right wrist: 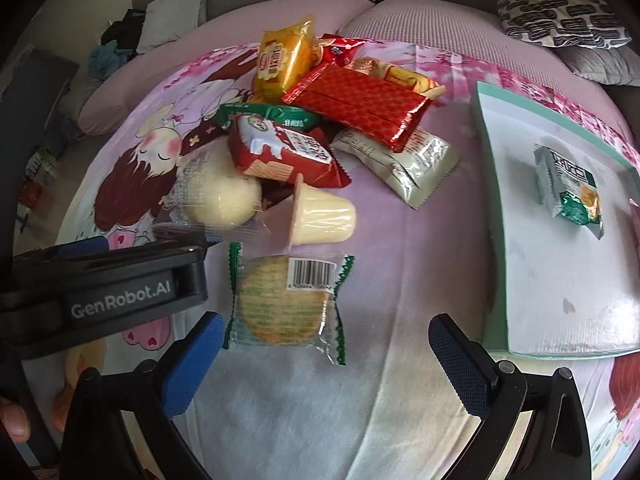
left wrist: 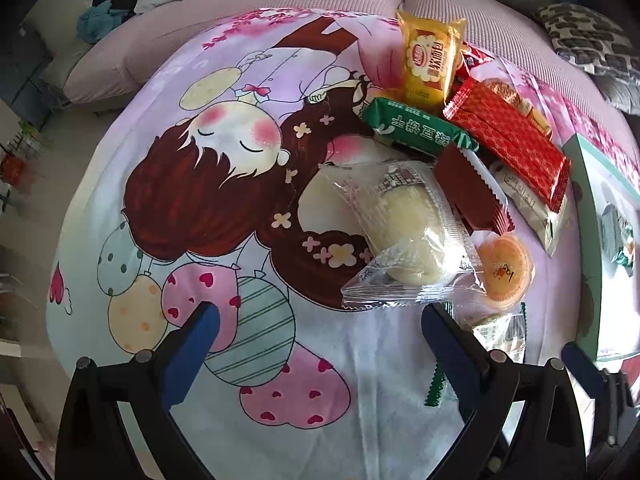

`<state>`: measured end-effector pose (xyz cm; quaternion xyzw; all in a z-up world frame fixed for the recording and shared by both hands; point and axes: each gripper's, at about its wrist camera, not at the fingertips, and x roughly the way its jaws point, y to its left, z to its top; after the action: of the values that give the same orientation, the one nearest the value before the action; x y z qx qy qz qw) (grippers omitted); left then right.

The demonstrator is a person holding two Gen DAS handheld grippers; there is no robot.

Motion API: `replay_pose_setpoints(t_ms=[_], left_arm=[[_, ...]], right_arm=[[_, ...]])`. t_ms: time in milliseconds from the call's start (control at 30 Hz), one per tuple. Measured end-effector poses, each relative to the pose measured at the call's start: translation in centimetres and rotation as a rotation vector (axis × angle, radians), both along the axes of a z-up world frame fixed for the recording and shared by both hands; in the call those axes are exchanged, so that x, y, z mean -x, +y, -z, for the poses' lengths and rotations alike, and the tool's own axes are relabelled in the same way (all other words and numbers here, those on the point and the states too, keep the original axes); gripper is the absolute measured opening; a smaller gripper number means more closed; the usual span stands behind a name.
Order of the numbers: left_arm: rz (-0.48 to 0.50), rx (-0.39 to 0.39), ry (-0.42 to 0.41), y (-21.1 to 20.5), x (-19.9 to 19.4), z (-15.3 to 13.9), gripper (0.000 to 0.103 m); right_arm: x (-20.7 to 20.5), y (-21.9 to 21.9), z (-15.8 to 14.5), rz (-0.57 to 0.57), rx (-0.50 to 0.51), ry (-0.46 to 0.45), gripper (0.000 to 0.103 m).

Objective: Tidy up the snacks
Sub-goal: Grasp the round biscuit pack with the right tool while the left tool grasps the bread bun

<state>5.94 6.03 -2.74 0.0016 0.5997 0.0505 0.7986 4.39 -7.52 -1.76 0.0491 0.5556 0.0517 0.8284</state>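
A heap of wrapped snacks lies on a cartoon-print cloth. A clear-wrapped pale bun lies just ahead of my open left gripper, whose fingers hold nothing. Behind the bun sit a green packet, a yellow packet and a long red packet. An orange jelly cup lies right of the bun. My right gripper is open over a round cracker in a green-edged clear wrapper. A cream jelly cup lies beyond it. The left gripper's body shows at the left.
A mint-rimmed white tray on the right holds one small green-and-silver packet. A red wafer packet and a silver packet lie in the heap. Pink sofa cushions and a patterned pillow lie behind.
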Motion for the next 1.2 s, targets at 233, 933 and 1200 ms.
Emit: replay_pose_setpoints(t_ms=[233, 933, 1200], left_arm=[[-0.007, 0.015, -0.009, 0.7, 0.0, -0.2, 0.101], [-0.027, 0.200, -0.050, 0.2, -1.2, -1.6, 0.101], [-0.038, 0.220, -0.040, -1.0, -2.8, -0.1, 0.099]], right_arm=[[-1.1, 0.7, 1.6, 0.010, 0.002, 0.032, 0.103], [-2.6, -0.4, 2.2, 0.084, 0.022, 0.008, 0.091], [-2.0, -2.0, 1.5, 0.101, 0.029, 0.002, 0.078]])
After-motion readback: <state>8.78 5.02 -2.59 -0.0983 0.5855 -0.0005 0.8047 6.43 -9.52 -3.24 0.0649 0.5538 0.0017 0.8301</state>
